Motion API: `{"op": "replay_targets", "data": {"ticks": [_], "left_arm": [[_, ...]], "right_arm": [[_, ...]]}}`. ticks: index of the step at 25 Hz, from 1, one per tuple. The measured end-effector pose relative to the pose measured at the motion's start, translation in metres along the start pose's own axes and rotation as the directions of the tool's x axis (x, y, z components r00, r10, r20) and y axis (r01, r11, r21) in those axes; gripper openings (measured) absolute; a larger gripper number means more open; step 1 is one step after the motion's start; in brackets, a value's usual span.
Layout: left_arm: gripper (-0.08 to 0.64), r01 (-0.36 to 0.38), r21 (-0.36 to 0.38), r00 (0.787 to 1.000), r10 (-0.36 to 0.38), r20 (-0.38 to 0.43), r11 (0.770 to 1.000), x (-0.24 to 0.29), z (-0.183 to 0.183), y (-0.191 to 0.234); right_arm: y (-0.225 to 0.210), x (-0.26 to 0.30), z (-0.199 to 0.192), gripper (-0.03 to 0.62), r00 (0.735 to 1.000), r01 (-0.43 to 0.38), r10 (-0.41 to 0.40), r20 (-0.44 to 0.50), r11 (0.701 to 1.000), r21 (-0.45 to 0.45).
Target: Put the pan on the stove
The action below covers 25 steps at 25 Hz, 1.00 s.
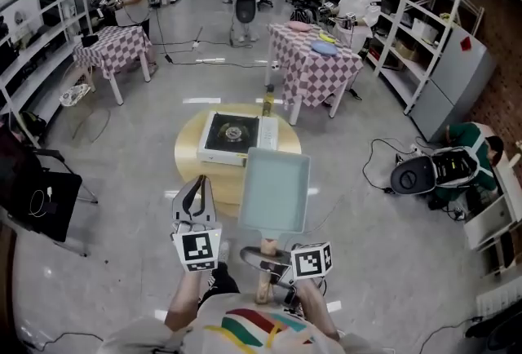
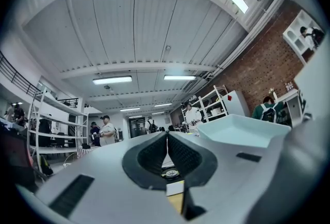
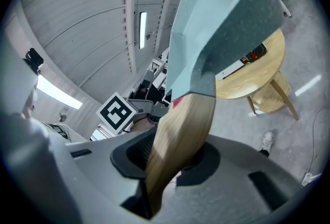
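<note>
I hold a square pale-teal pan [image 1: 276, 189] in the air by its wooden handle [image 1: 267, 250], in front of a round yellow table [image 1: 189, 152]. My right gripper [image 1: 271, 264] is shut on that handle; in the right gripper view the handle [image 3: 180, 135] runs up between the jaws of the right gripper [image 3: 170, 162] to the pan [image 3: 227, 21]. A white portable stove [image 1: 232, 136] with a black burner top sits on the table, beyond the pan. My left gripper [image 1: 198, 183] hovers left of the pan, its tips together, holding nothing. Its pads [image 2: 154, 155] meet in the left gripper view.
A bottle [image 1: 267, 102] stands at the table's far edge, behind the stove. Two checkered tables [image 1: 314, 63] [image 1: 110, 46] stand farther back with people near them. Shelving lines both walls. A black case [image 1: 37, 197] stands at the left, and bags with cables [image 1: 440, 169] lie at the right.
</note>
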<state>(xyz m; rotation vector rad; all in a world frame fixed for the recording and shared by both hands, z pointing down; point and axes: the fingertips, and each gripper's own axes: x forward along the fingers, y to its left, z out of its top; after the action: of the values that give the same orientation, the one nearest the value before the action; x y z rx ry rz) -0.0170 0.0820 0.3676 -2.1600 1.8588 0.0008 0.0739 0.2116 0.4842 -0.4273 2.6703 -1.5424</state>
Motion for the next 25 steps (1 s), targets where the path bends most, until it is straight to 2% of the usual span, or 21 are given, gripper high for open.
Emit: {"op": "replay_targets", "data": {"ticks": [5, 9, 14, 19, 25], "left_arm": [[0.008, -0.017, -0.011, 1.0, 0.017, -0.007, 1.0, 0.018, -0.012, 0.02], [0.008, -0.024, -0.012, 0.999, 0.024, -0.022, 1.0, 0.048, -0.031, 0.036], [0.008, -0.017, -0.017, 0.999, 0.016, -0.045, 1.0, 0.098, -0.059, 0.059], [0.008, 0.028, -0.037, 0.998, -0.03, -0.055, 0.999, 0.162, -0.082, 0.09], [0.008, 0.083, -0.081, 0.995, -0.086, -0.041, 0.993, 0.239, -0.094, 0.121]], "right_arm": [[-0.008, 0.018, 0.018, 0.084, 1.0, -0.015, 0.015, -0.008, 1.0, 0.01], [-0.022, 0.034, 0.046, 0.086, 1.0, -0.007, 0.007, -0.009, 1.0, -0.002], [-0.04, 0.063, 0.095, 0.086, 1.0, 0.003, -0.003, -0.004, 1.0, -0.014], [-0.057, 0.11, 0.156, 0.084, 1.0, 0.016, -0.016, 0.015, 1.0, -0.009], [-0.064, 0.163, 0.232, 0.083, 0.998, -0.028, 0.026, 0.054, 0.999, 0.023]]}}
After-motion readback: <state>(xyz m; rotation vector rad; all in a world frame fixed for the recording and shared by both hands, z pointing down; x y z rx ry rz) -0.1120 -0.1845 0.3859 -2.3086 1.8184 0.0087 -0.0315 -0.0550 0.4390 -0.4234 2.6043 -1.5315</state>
